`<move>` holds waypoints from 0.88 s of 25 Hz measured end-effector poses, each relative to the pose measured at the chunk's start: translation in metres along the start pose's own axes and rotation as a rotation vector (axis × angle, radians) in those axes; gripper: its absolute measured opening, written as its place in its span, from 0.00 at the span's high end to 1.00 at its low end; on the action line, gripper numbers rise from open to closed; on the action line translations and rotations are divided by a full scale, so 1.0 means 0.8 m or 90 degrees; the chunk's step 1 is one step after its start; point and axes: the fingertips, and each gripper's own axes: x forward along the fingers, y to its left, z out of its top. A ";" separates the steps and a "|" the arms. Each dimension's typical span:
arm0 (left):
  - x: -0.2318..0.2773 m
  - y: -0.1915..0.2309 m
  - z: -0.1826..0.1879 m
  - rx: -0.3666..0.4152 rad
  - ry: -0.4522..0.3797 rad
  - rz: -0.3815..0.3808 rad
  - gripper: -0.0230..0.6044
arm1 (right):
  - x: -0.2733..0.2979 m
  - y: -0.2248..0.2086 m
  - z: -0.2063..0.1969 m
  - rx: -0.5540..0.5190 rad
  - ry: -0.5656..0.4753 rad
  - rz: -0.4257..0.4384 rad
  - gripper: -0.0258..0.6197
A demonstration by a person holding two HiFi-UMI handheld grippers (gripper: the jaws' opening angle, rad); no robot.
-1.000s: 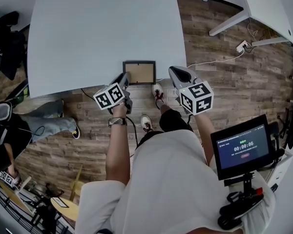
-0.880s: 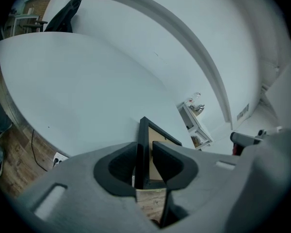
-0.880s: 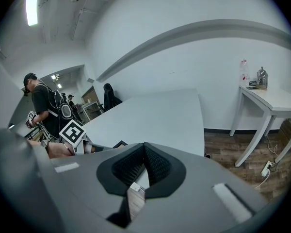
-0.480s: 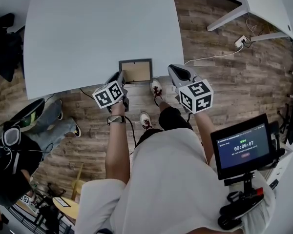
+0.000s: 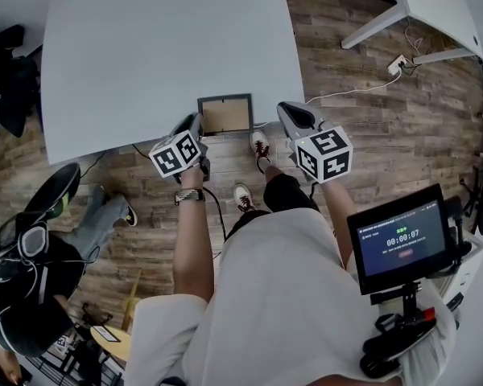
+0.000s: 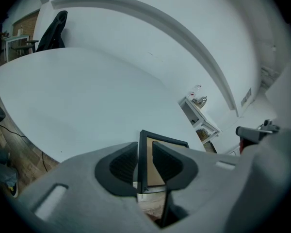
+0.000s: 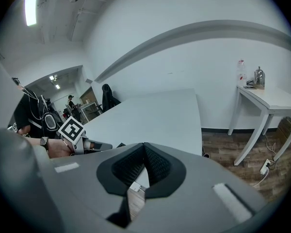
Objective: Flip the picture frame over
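Observation:
The picture frame [image 5: 225, 114] lies flat on the white table [image 5: 161, 47], close to its near edge. It has a dark border around a tan panel. My left gripper [image 5: 196, 121] is at the frame's near left corner. In the left gripper view the frame's left border [image 6: 142, 159] runs up between the jaws of the left gripper [image 6: 145, 149]. The jaws stand a little apart and tan panel shows beside the right pad [image 6: 167, 164]. My right gripper [image 5: 286, 111] hangs over the floor just right of the frame. In its own view the right gripper [image 7: 144, 148] is shut with nothing held.
A person [image 5: 32, 256] crouches on the wood floor at the left. A second white table [image 5: 435, 6] stands at the far right, with a power strip and cable [image 5: 398, 64] beside it. A black chair [image 6: 53, 30] stands beyond the table. A timer screen [image 5: 398, 240] is at my right hip.
The left gripper has rolled slightly by the frame's near left corner. The right gripper has stayed still. The person at the left has moved lower.

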 end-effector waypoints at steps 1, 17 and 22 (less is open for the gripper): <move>-0.001 -0.001 0.004 0.010 -0.002 0.003 0.80 | 0.001 0.000 0.002 -0.001 -0.002 0.000 0.95; -0.019 -0.064 0.098 0.264 -0.074 -0.008 0.96 | 0.011 -0.004 0.067 -0.034 -0.063 -0.012 0.95; -0.038 -0.102 0.121 0.309 -0.110 -0.040 0.96 | 0.000 -0.003 0.083 -0.050 -0.083 -0.022 0.95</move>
